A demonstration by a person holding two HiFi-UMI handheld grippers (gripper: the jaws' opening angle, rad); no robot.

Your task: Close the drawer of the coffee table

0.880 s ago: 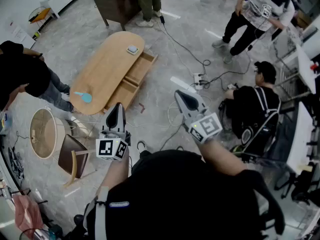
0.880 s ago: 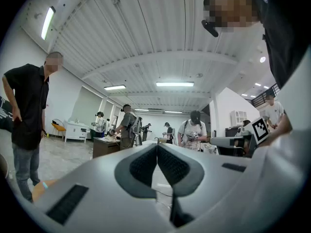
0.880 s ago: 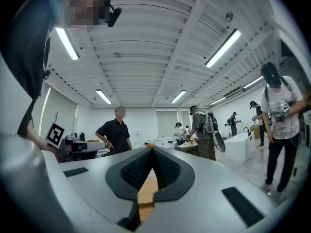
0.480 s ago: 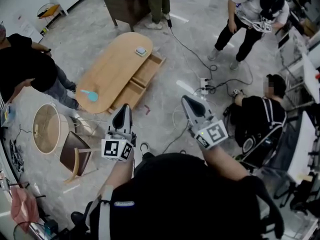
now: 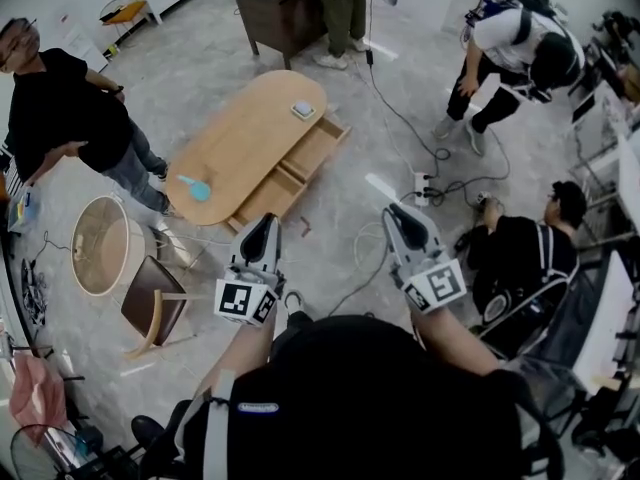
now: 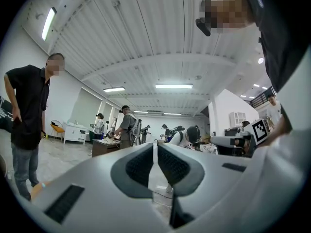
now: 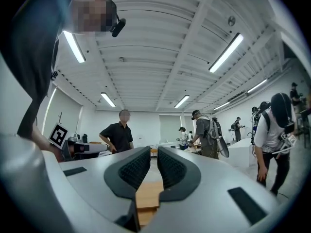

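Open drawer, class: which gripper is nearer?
Left. The left gripper sits just below the near end of the drawer in the head view; the right gripper is farther off to the right.

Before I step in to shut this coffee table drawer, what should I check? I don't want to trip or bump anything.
1. Drawer closed: not ok. The drawer stands pulled out of the coffee table.
2. Jaws free: ok. The left gripper and right gripper are both shut on nothing.
3. Reach: not ok. Both grippers hang well short of the drawer, with bare floor between.
4. Floor path: not ok. Cables trail across the floor on the drawer's side.
5. Bystander: ok. The standing person is on the table's opposite side.
6. Drawer contents: cannot tell.
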